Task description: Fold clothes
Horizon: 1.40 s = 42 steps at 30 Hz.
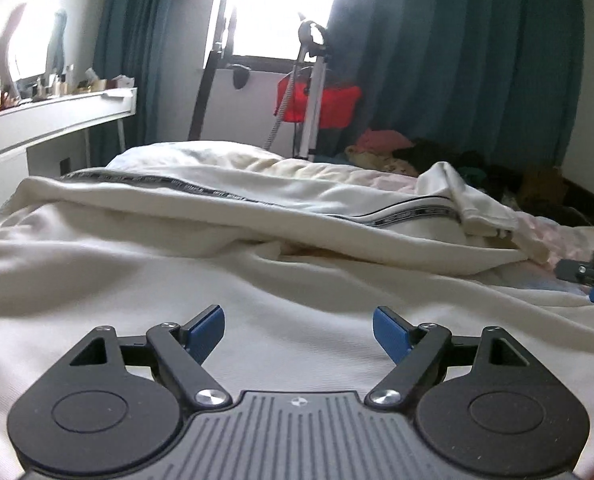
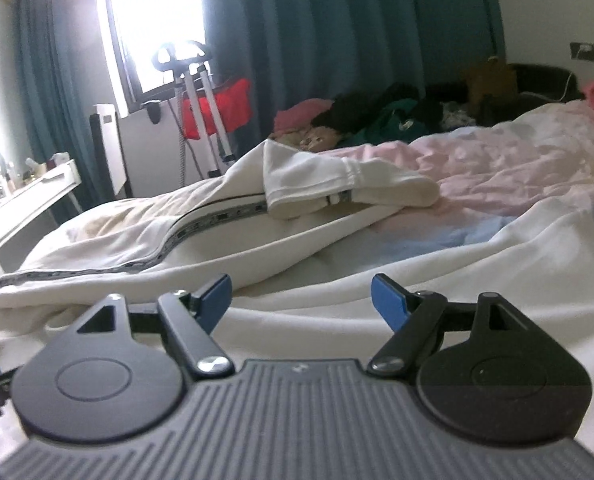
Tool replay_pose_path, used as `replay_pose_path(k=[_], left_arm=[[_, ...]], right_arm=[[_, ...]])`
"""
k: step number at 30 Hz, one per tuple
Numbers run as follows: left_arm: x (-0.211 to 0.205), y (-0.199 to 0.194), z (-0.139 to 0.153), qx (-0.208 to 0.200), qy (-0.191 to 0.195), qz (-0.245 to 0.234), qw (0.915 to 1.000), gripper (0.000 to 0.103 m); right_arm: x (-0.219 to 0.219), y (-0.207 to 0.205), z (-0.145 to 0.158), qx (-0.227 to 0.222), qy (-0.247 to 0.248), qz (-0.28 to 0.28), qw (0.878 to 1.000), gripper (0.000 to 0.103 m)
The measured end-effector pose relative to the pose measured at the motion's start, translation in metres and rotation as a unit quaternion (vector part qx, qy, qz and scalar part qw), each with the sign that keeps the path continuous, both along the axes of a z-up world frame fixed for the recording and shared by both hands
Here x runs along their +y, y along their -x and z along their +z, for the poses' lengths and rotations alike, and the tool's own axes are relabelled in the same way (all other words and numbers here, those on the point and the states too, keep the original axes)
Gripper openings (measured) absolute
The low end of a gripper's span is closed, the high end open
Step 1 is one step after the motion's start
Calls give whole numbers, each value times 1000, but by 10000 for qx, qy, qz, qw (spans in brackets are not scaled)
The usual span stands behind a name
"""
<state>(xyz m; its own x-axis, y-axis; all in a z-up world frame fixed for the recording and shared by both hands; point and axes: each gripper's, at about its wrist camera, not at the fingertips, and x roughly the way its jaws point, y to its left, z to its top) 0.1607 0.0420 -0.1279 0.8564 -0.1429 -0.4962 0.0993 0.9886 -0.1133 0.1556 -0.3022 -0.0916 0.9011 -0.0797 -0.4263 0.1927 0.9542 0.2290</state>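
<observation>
While we held both tools low over the bed, the left gripper (image 1: 297, 330) and right gripper (image 2: 301, 298) each had two blue fingers spread wide, pinching nothing. One cream garment (image 1: 281, 200) with a grey printed stripe lay crumpled just ahead on the pink bedsheet (image 2: 497, 160). Beyond, a dark clothes pile (image 2: 397, 114) blurred together uncountably.

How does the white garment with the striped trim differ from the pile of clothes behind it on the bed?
The white garment is one pale piece with a dark patterned trim band; the pile of clothes mixes pink, green, dark and brown items. The white garment lies stretched out, partly folded over itself, just beyond the open right gripper; the pile sits heaped against the teal curtain. Both rest on the bed.
</observation>
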Motion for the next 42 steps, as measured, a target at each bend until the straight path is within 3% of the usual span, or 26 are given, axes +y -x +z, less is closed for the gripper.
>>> replay_pose_path(k=[9, 12, 14, 17, 32, 37, 42], left_arm=[[2, -18, -35, 306, -167, 213, 9992, 85], [-7, -13, -40, 123, -427, 215, 9988, 89], [-10, -12, -43, 62, -521, 203, 9984, 90], [-6, -12, -45, 51, -408, 200, 9990, 91], [-9, -15, -50, 3, -549, 147, 9984, 100], [-6, -15, -50, -1, -522, 123, 9986, 101], [-10, -15, -52, -2, -591, 127, 9982, 103]], right_arm=[[-14, -17, -8, 21, -413, 103, 9991, 76], [-26, -32, -14, 117, -553, 52, 9984, 71], [-34, -45, -20, 255, -628, -30, 9977, 59], [-47, -65, -31, 385, -785, -164, 9960, 56], [-85, -139, -46, 716, -658, -71, 9952, 57], [-102, -166, -36, 585, -1369, 464, 9878, 57], [-121, -190, -39, 415, -2379, 999, 9652, 56]])
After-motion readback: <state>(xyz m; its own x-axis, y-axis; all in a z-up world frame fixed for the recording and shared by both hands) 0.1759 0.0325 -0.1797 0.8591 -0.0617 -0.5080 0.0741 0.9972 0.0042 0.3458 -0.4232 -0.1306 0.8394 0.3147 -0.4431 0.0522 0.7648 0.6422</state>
